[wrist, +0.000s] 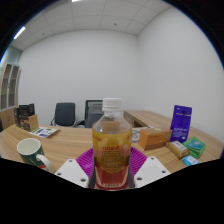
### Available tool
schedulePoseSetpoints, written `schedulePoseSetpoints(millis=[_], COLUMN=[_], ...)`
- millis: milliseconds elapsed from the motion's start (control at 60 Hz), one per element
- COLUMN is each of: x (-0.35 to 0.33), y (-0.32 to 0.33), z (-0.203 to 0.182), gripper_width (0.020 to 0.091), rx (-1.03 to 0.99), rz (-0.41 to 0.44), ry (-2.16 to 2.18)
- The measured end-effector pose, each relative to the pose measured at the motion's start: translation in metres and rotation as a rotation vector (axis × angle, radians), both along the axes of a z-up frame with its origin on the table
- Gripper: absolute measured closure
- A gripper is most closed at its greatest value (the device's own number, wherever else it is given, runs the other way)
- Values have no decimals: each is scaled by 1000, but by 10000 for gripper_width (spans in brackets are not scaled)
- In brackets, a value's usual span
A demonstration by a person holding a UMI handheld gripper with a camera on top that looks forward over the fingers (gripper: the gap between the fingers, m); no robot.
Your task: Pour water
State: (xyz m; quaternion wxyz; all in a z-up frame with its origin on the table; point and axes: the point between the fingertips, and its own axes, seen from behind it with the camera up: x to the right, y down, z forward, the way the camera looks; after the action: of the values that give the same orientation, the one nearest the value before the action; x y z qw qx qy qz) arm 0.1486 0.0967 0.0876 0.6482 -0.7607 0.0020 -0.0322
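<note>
Amber liquid fills the bottle (111,140), clamped upright in the gripper (111,172) so nothing spills before reaching the mug (32,152).

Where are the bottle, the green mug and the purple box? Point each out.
bottle (111,140): gripper view, on its amber-filled body, held between the tool's fingers.
green mug (30,151): gripper view, on its outer wall.
purple box (181,122): gripper view, on its front face.
</note>
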Motion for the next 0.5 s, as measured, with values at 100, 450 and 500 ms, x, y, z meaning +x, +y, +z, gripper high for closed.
schedulePoseSetpoints(millis=[100, 450, 500], x=[-1, 7, 7], y=[1, 5, 4], z=[-18, -23, -23], gripper_width=[645, 571, 522], rx=[-34, -67, -71], rz=[1, -7, -3], ry=[51, 24, 12])
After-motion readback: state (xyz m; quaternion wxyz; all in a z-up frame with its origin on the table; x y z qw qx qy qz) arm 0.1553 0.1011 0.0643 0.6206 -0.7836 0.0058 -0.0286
